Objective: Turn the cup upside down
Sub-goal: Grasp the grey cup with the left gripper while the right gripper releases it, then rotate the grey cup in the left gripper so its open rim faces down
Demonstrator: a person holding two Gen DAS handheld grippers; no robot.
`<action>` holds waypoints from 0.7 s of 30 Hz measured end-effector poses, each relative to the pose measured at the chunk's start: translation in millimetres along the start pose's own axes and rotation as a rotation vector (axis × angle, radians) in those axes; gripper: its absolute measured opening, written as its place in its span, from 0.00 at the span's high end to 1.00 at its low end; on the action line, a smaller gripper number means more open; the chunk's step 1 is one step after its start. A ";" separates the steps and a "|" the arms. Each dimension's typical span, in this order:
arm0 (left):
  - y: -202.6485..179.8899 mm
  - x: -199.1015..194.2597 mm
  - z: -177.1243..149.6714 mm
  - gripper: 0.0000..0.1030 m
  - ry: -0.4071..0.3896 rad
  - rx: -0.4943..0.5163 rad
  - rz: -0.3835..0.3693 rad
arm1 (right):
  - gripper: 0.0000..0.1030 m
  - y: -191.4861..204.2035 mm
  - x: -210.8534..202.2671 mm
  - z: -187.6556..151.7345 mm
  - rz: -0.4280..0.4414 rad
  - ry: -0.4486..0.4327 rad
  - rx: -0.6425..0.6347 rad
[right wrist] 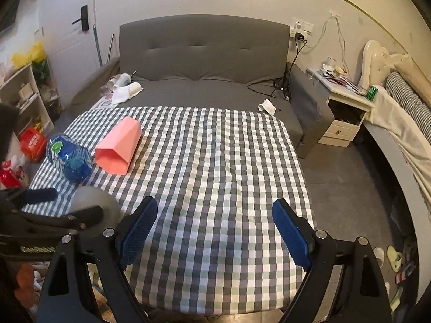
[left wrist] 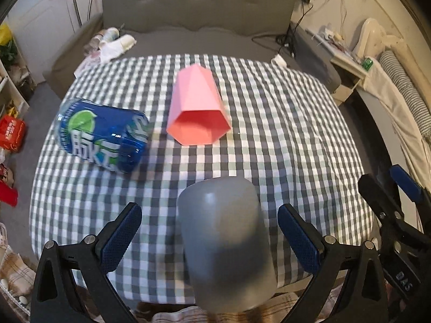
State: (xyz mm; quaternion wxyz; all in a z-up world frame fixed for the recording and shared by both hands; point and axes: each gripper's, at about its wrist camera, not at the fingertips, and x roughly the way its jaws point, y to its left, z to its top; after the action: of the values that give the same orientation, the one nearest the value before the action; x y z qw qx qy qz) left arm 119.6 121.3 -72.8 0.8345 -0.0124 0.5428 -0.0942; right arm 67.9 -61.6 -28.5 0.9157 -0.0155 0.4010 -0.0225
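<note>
Grey cup (left wrist: 226, 242) lies betw open left gripper (left wrist: 210, 238) fingers, untouched

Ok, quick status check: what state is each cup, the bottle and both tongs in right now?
Grey cup: between the open left tongs, pads clear of it; blurred, orientation unclear.
Pink cup: on its side on the checked cloth, mouth toward the camera.
Blue bottle: lying on its side.
Right tongs: open, empty.

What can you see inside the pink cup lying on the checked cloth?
The pink cup lies on its side, mouth toward the camera. Its visible inner walls look bare; the far bottom is shadowed and cannot be seen.
</note>
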 end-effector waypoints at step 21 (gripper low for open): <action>-0.3 13.2 9.9 0.27 0.082 0.014 -0.051 | 0.15 2.8 12.2 7.6 -0.004 -0.024 0.012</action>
State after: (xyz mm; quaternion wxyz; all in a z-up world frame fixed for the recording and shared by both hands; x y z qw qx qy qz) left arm 133.7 117.9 -80.6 0.8090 -0.0166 0.5752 -0.1196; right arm 81.8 -59.5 -32.4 0.9204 -0.0112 0.3898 -0.0267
